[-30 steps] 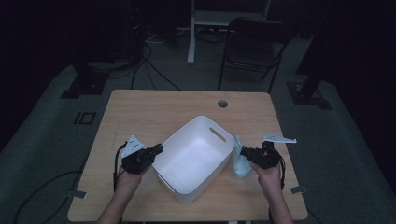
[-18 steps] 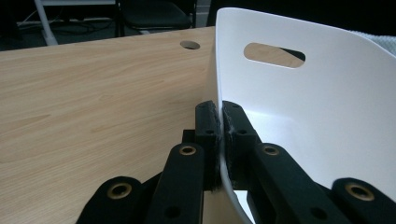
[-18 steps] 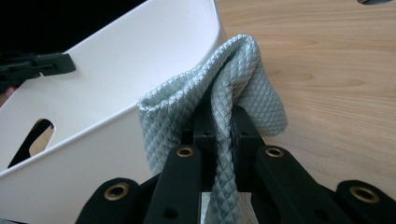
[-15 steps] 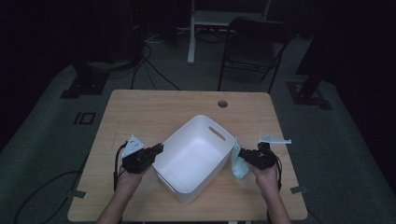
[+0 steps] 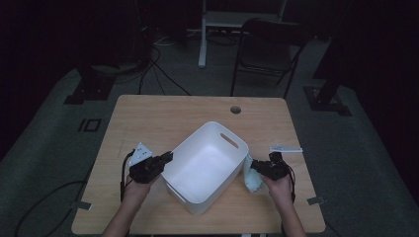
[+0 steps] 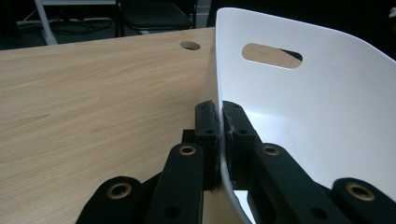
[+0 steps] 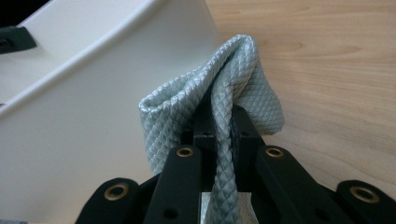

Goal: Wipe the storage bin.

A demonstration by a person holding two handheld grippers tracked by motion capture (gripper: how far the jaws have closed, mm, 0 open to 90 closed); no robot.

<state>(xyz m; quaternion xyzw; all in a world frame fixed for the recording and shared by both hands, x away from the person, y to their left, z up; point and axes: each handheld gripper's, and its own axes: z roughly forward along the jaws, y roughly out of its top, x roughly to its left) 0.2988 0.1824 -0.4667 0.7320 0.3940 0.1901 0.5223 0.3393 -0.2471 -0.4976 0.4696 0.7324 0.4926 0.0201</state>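
two grippers are seen in the high view, one on each side of the white tub (image 5: 206, 165), which is taken as the landmark. the left gripper (image 5: 167, 158) is placed at the tub's left rim, and the right gripper (image 5: 253, 167) is held just beside the tub's right wall. a pale blue cloth (image 5: 251, 178) is hung from the right gripper, close to that wall, so the right hand is the nearer one to the cloth. the tub is set at a slant on the wooden table (image 5: 148, 118), with its long side running from the near left to the far right. a small white thing (image 5: 285, 148) is seen lying on the table to the right of the tub; what it is cannot be told.

in the left gripper view, the left gripper (image 6: 219, 116) is seen clamped on the thin rim of the tub (image 6: 327, 107), one jaw inside and one outside. the tub is smooth, hard plastic with an oval handle hole (image 6: 272, 55).

in the right gripper view, the right gripper (image 7: 223, 122) is seen pinched tight on the cloth (image 7: 233, 79). the cloth is soft and folded, with a small diamond pattern, and its fold is pointed up past the jaws. the tub's wall (image 7: 93, 121) lies just left of the cloth; whether they touch cannot be told.
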